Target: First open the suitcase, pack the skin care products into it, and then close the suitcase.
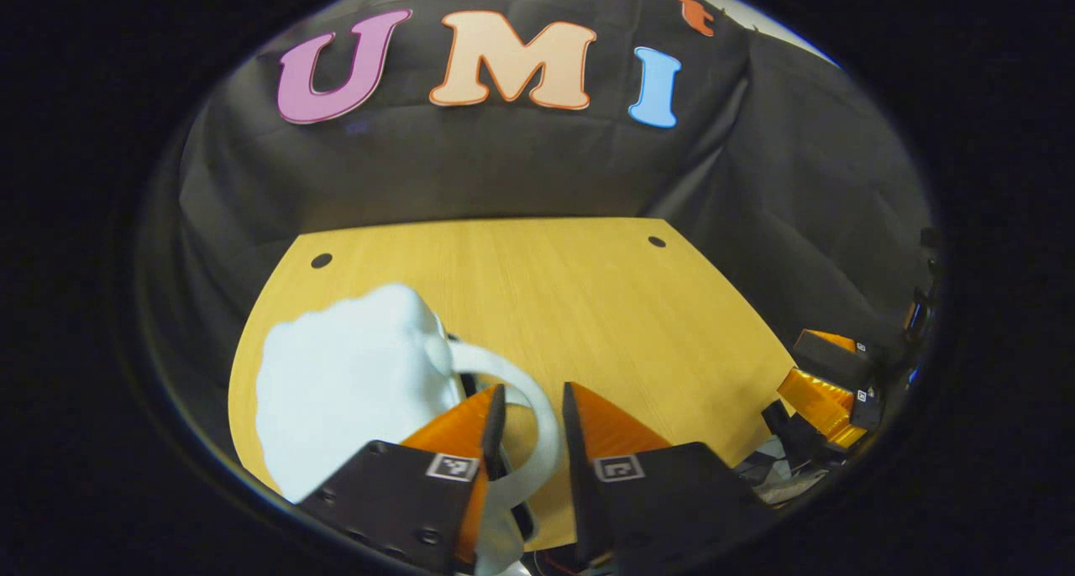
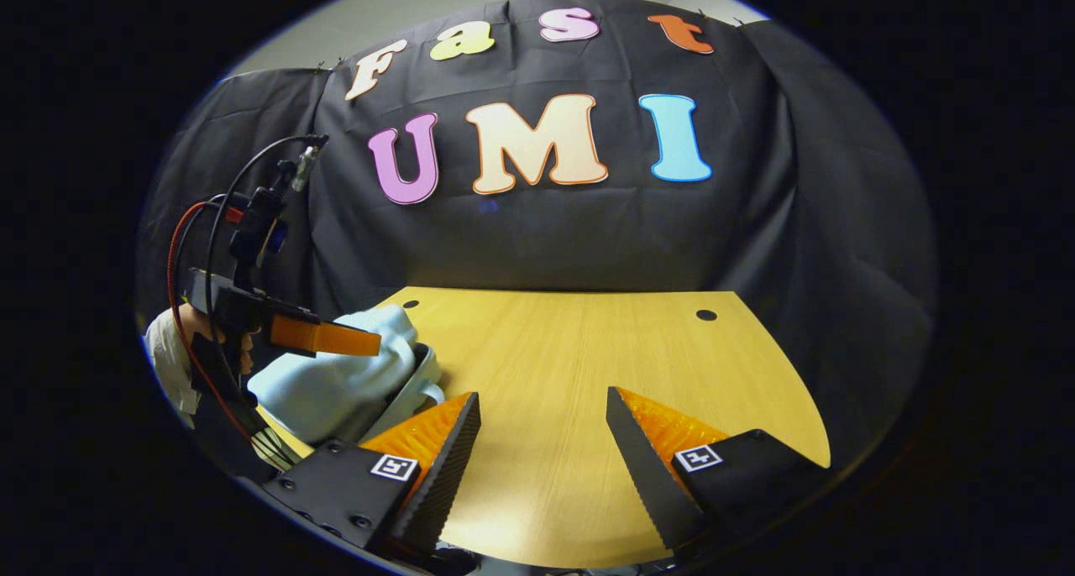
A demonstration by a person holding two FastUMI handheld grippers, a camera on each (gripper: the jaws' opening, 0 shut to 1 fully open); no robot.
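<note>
At far left of the counter (image 1: pixel 588 290), pale blue soft suitcase (image 1: pixel 344 383), lid not yet lifted, carry handle (image 1: pixel 546 425) arching toward the lens. Just right of it, left hand-held gripper (image 1: pixel 532 387), narrowly parted, straddling the handle loop with bare wood visible between strap and one finger, so seemingly not pinching yet. Farther right, past a wide stretch of bare counter, right hand-held gripper (image 2: pixel 542 393), spread wide above the wood and holding nothing. Risks from here, as a judgement: closing on the limp handle alone and lifting the whole light case off the counter rather than opening it, or dragging it over the near left edge, with nothing pinning the body down; also the strap slipping out sideways from a half-closed grip. From the left gripper view, a close look at the strap between the fingers, plus the other tool low at the right rim. From the right gripper view, a side-on look instead: left tool hovering over the top of the case, held by a hand in a pale sleeve (image 2: pixel 164 349), red and black cables (image 2: pixel 180 248) looping above.
</note>
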